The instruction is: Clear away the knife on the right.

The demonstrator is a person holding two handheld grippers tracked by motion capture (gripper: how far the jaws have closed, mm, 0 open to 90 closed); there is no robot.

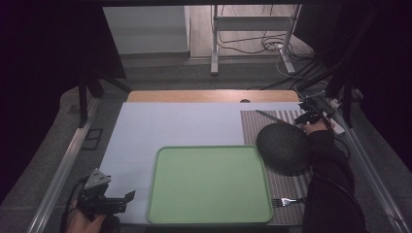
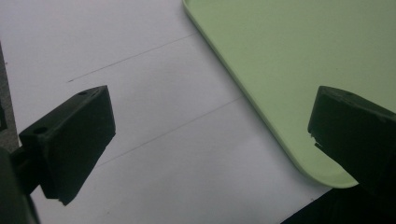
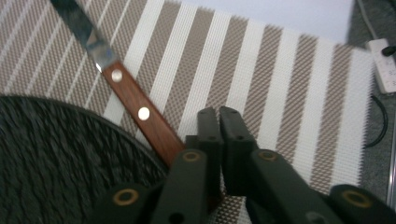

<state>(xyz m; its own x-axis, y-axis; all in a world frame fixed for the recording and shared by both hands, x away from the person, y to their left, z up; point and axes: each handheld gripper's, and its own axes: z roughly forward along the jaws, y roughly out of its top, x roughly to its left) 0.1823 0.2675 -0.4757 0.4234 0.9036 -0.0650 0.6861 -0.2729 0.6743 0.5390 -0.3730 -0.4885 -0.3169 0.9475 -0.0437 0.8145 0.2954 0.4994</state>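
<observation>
Pale lavender sheeting covers the counter (image 1: 165, 131), with a strip of bare wood along its far edge and dark floor, cables and a metal stand beyond.

At the right gripper (image 3: 218, 114), the jaws are pressed together with nothing visible between their tips; they sit over a beige-and-white striped woven placemat (image 3: 289, 84), just beside the brown wooden, two-riveted handle of a steel-bladed table knife (image 3: 135, 109). Whether a jaw touches the handle cannot be told, since the handle's near end passes beneath the gripper body. The knife lies diagonally on the placemat, its blade pointing away from the gripper, and its handle runs along the rim of a round dark woven bowl-shaped basket (image 3: 60, 158) that rests on the same mat. In the high view the right gripper (image 1: 311, 118) is at the far right of the counter, held by a hand in a dark sleeve, with the basket (image 1: 284, 147) just near of it. A metal fork (image 1: 286, 200) lies at the placemat's near end.

At the left gripper (image 2: 210, 140), the jaws are spread wide and hold nothing. Between them lies the lavender counter, and the rounded near-left corner of a flat light-green rectangular plastic tray (image 2: 280, 70) reaches toward one jaw. From above, the left gripper (image 1: 119, 199) is at the counter's near-left corner, just left of the tray (image 1: 209, 184).
</observation>
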